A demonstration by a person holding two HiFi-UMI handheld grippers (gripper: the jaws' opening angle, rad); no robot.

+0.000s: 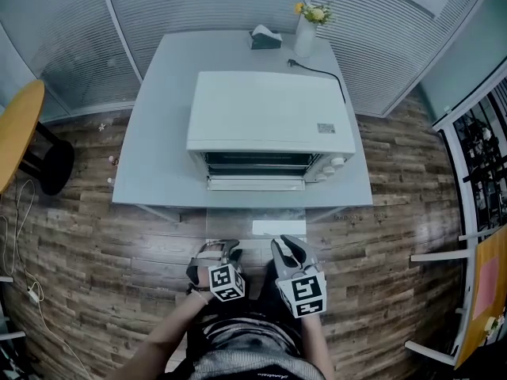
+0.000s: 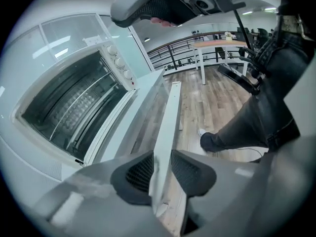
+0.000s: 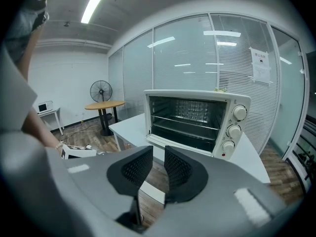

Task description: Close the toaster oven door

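Note:
A white toaster oven [image 1: 269, 117] stands on the pale table [image 1: 158, 133], and its glass door [image 1: 238, 222] is folded down flat over the table's front edge. The dark cavity with its wire rack faces me [image 3: 190, 117]. My left gripper [image 2: 162, 169] has the door's white front bar [image 2: 170, 122] running between its pads, both pads against it. In the head view that left gripper [image 1: 226, 250] is at the door's front edge. My right gripper [image 3: 158, 164] hangs beside it with a narrow gap and nothing between its pads.
A vase of flowers [image 1: 305, 30], a tissue box [image 1: 265, 36] and the oven's power cord [image 1: 321, 74] lie at the table's back. A round wooden table [image 1: 16, 133] is at the left, a fan [image 3: 101, 90] beyond. Wood floor under me.

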